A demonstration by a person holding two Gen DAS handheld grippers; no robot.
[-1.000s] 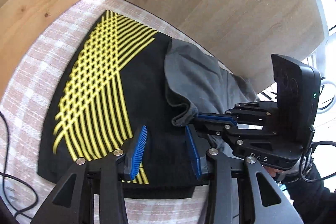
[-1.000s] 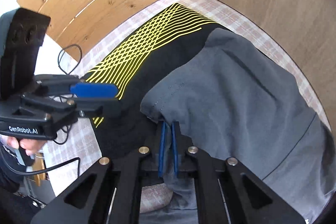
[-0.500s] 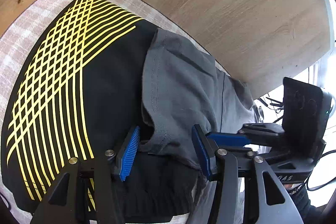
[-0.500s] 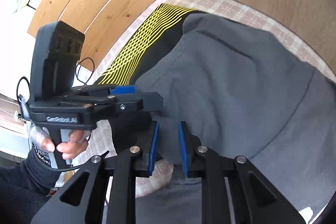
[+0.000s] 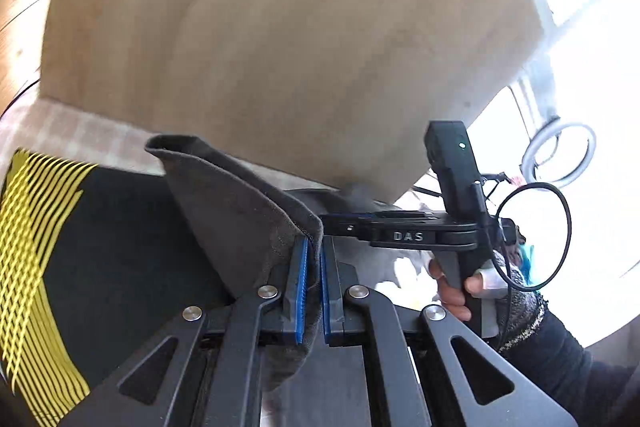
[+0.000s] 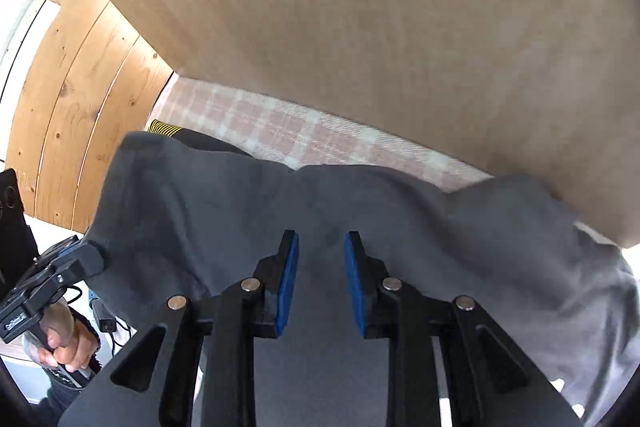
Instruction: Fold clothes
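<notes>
Left claw (image 5: 314,259) now clamped on grey garment (image 5: 240,215), right claw (image 6: 321,267) newly agape.

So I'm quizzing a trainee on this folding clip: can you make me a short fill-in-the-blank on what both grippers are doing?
1. The left gripper is shut on the edge of the ____ garment.
2. The right gripper has its fingers ____.
3. The black garment bears ____ stripes.
4. The checked cloth under the clothes is pink and ____.

Missing words: grey; open; yellow; white
</notes>
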